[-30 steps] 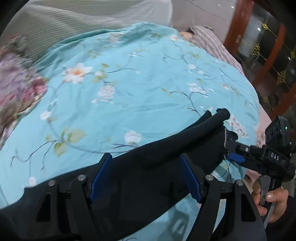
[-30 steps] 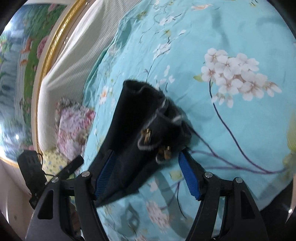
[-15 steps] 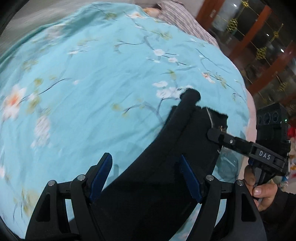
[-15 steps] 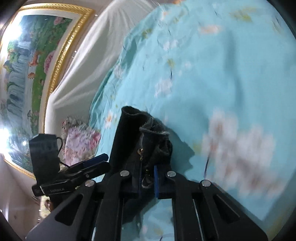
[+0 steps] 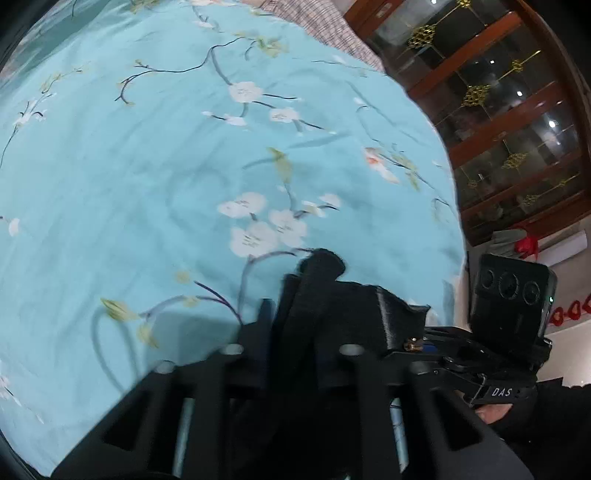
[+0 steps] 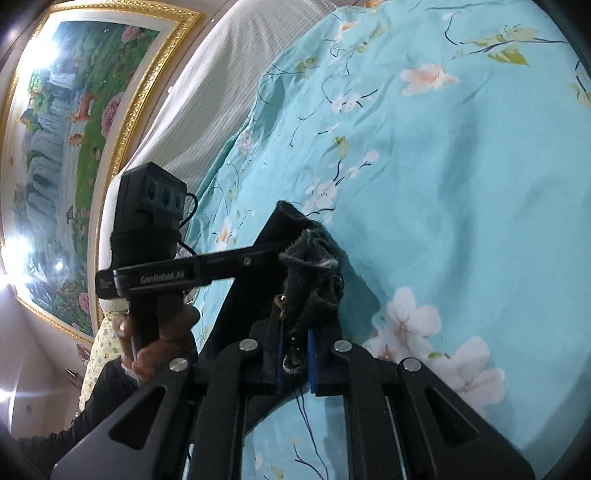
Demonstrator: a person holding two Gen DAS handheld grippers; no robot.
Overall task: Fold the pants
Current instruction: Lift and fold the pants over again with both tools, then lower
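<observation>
The black pants (image 5: 325, 295) are bunched at the waistband and held up over the turquoise floral bedsheet (image 5: 184, 166). My left gripper (image 5: 291, 332) is shut on the dark waistband fabric. My right gripper (image 6: 295, 354) is shut on the pants' waistband end (image 6: 314, 273), where small brass fasteners show. In the right wrist view the left gripper's fingers (image 6: 240, 262) reach in from the left and clamp the same bunch of cloth. In the left wrist view the right gripper's body (image 5: 509, 295) sits just to the right, close beside mine. Most of the pants hang out of sight below.
The bed's edge (image 5: 454, 221) falls off to the right toward a dark wooden glass cabinet (image 5: 509, 110). A white headboard cover (image 6: 207, 110) and a gold-framed painting (image 6: 74, 129) stand at the bed's head. A checked pillow (image 5: 325, 26) lies at the far side.
Both grippers went from open to shut on the pants' waistband. The two grippers came close together, and the cloth is lifted and bunched over the sheet.
</observation>
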